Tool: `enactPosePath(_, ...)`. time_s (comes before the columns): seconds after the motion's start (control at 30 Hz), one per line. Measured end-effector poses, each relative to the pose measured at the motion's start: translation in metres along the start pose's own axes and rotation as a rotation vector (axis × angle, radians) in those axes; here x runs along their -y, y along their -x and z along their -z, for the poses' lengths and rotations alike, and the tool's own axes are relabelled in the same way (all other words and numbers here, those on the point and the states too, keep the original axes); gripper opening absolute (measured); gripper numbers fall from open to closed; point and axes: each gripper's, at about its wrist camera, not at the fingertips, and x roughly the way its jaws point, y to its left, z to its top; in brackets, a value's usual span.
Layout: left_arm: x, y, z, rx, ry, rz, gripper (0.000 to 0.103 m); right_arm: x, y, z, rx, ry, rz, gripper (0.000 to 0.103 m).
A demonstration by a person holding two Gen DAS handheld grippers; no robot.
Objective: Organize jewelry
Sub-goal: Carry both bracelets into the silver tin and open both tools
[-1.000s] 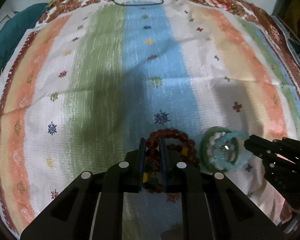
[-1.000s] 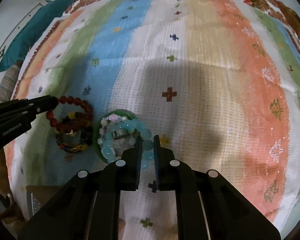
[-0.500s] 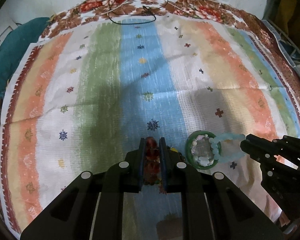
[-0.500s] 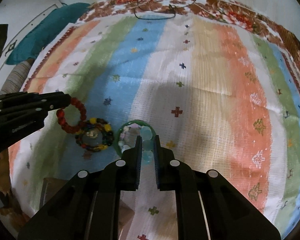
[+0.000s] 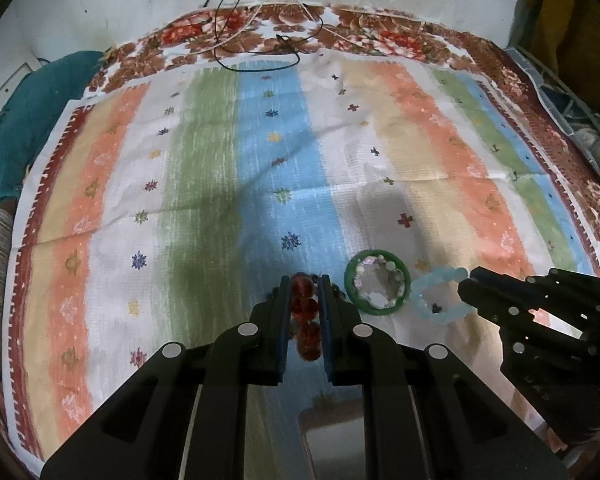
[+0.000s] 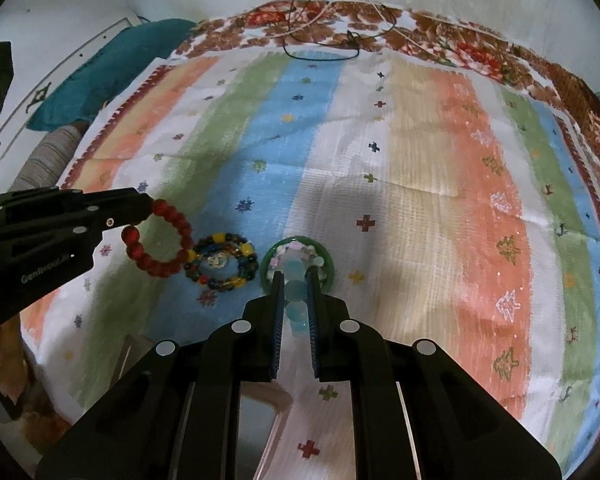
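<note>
Left gripper (image 5: 305,300): closed on a red bead bracelet (image 6: 158,244), three beads showing between its fingers; from the right camera the loop hangs off the fingertips at about 9 o'clock, apparently lifted clear of the striped cloth (image 5: 204,184).
Right gripper (image 6: 295,292): pinched shut on a pale blue bead bracelet (image 5: 440,294), whose loop sticks out from the fingertips at 3 o'clock in the left camera; whether it touches the cloth cannot be told.
On the cloth: a green bangle (image 5: 377,282) with a ring of pale beads inside it, lying between the two grippers; a multicoloured bead bracelet (image 6: 222,260) just beside the red one, at 8 o'clock of the bangle in the right view.
Step in hand: likely both bracelets being carried to separate places.
Risk, grip: each hold is on only a few round beads, so a jolt or tilt could let them roll out and the bracelet drop.
Risk, snagging: the dangling red loop passes close over the multicoloured bracelet and could drag it out of place.
Risk, stretch: pulling hard could strain the cord, if elastic.
</note>
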Motion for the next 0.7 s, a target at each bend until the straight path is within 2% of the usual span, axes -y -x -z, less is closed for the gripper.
enactPosePath(0.7,0.005,0.052,0.033,0.079,0.034,0.035,0.013,-0.024,0.053,0.027,0.100,0.016,-0.045,0.012)
